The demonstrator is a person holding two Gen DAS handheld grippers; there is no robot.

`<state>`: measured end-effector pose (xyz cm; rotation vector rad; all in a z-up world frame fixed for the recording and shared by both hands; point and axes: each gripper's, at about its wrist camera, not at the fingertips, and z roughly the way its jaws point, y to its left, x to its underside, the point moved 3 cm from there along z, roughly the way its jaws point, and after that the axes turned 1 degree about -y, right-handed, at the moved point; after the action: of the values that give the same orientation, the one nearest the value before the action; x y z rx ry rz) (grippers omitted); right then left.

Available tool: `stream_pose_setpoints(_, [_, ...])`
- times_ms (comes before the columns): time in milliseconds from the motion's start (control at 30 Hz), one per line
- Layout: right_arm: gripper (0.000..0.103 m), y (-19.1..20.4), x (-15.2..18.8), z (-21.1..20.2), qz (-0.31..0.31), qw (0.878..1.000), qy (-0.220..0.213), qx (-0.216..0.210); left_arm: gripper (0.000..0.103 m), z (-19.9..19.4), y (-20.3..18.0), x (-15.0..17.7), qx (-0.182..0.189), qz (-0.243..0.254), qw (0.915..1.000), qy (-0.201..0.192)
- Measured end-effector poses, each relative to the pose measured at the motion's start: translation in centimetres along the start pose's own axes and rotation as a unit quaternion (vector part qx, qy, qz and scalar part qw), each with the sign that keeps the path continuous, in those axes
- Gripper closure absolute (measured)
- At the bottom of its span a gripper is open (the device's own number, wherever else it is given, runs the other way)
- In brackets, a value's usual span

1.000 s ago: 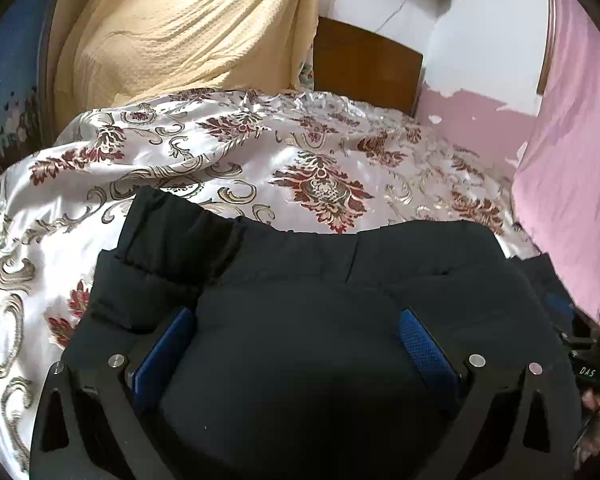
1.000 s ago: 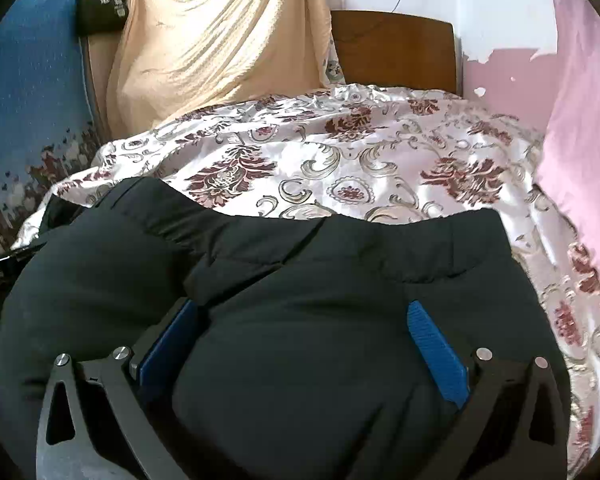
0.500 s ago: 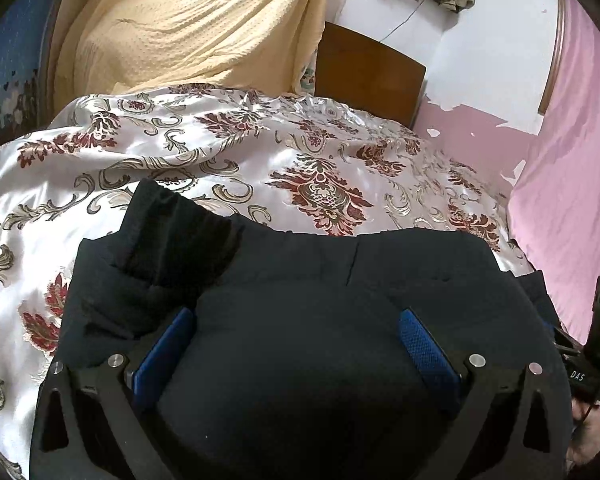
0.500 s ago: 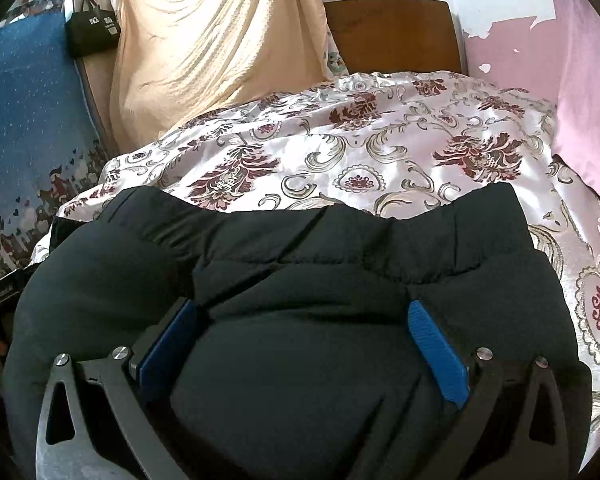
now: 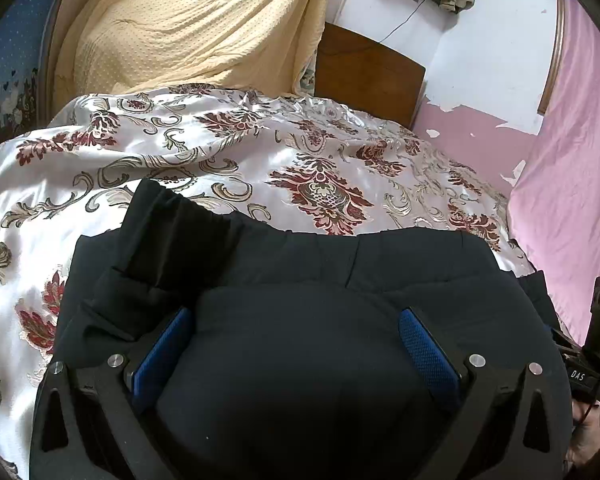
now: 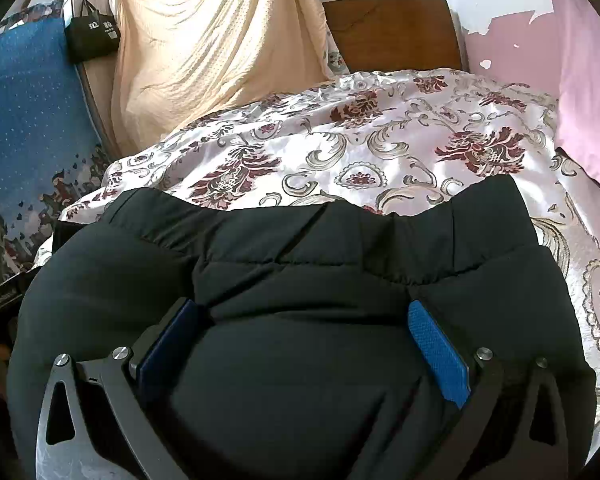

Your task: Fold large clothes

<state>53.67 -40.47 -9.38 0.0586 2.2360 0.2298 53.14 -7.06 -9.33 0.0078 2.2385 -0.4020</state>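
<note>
my left gripper (image 5: 296, 344) is spread wide around a bulge of the jacket (image 5: 300, 280); my right gripper (image 6: 304, 340) likewise, over the bed (image 6: 380, 152).

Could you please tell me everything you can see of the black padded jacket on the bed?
The black padded jacket is dark, puffy and quilted with stitched seams, matte like nylon. It lies bunched on the floral satin bedspread, a flatter edge towards the headboard. Its bulk swells between the pads of the left gripper and the right gripper, both spread wide around it.
</note>
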Motion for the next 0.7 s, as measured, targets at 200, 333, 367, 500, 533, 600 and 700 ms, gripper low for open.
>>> stream_pose_setpoints(200, [0.001, -0.07, 0.24, 0.18, 0.003, 1.0, 0.0, -0.005, 0.0, 0.1, -0.01, 0.02, 0.001, 0.0, 1.0, -0.001])
stream_pose_setpoints(333, [0.001, -0.11, 0.24, 0.18, 0.003, 1.0, 0.001, -0.005, 0.0, 0.16, 0.0, 0.04, -0.001, 0.0, 1.0, 0.0])
stream_pose_setpoints(367, [0.001, -0.1, 0.25, 0.19, 0.003, 1.0, 0.001, -0.005, 0.0, 0.18, 0.02, 0.03, -0.001, 0.001, 1.0, 0.0])
stream_pose_setpoints(500, [0.001, -0.09, 0.39, 0.32, 0.003, 1.0, 0.002, -0.004, 0.0, 0.37, -0.01, 0.04, -0.002, 0.001, 1.0, 0.001])
stream_pose_setpoints(533, [0.001, -0.14, 0.39, 0.32, 0.003, 1.0, 0.002, -0.004, 0.0, 0.37, 0.0, 0.04, -0.002, 0.001, 1.0, 0.001])
stream_pose_setpoints(600, [0.001, -0.09, 0.41, 0.34, 0.003, 1.0, 0.002, -0.004, 0.0, 0.49, 0.01, 0.06, -0.002, 0.001, 1.0, 0.001])
stream_pose_setpoints(700, [0.001, -0.1, 0.41, 0.34, 0.003, 1.0, 0.002, -0.004, 0.0, 0.55, 0.02, 0.07, -0.003, 0.001, 1.0, 0.002])
